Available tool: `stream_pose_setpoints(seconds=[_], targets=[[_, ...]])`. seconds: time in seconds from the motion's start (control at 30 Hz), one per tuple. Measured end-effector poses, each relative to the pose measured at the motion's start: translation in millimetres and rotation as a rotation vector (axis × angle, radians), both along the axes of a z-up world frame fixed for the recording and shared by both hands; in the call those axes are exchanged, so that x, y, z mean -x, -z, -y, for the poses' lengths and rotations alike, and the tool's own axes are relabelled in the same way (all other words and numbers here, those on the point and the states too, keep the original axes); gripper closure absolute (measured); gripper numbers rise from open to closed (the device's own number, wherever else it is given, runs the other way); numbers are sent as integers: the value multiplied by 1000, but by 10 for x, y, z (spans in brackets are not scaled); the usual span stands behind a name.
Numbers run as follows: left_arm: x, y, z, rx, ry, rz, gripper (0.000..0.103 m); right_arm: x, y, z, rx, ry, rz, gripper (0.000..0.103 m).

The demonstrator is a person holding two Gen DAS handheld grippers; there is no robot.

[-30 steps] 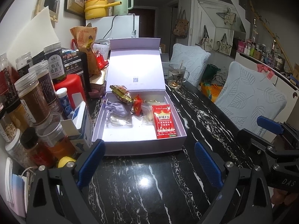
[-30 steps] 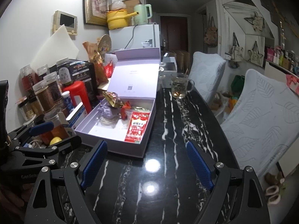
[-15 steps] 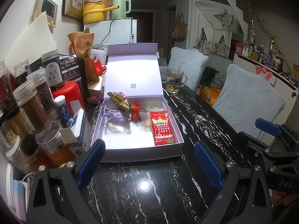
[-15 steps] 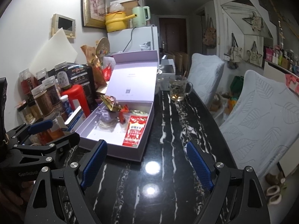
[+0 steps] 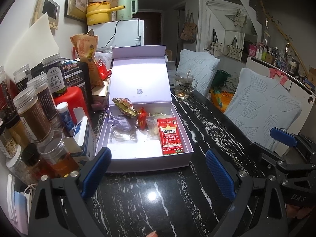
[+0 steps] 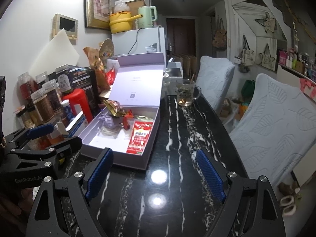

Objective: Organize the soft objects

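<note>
Both grippers hovered over the black table [image 5: 138, 201], jaws apart and nothing between them. Just ahead of the left gripper [image 5: 158, 169] sat the open box [image 5: 187, 136], its lid standing up at the far side. Inside lay a red packet [image 5: 170, 136] on the right, a lilac pouch [image 5: 123, 124] on the left, and a gold wrapper [image 5: 124, 106] farther back; the clear bags between them were hard to identify. The right gripper [image 6: 156, 171] had the box ahead to its left.

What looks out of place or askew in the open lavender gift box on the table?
The crumpled gold-and-red foil snack packet lies tilted across the lavender gift box's back left rim, partly sticking out. The other pouches lie inside; nothing looks spilled.
</note>
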State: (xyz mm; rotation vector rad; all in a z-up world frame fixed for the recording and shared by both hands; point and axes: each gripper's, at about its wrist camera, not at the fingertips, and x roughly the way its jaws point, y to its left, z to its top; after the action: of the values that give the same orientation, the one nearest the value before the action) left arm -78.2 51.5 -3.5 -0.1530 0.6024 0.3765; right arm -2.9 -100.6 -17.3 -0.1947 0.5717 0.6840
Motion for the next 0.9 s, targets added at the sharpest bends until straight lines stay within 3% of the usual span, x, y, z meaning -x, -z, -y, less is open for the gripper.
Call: stream_pose_setpoints(seconds=[0.9], targets=[[-30, 85, 4, -7, -8, -28, 5, -62, 96, 15, 32, 50, -23, 15]])
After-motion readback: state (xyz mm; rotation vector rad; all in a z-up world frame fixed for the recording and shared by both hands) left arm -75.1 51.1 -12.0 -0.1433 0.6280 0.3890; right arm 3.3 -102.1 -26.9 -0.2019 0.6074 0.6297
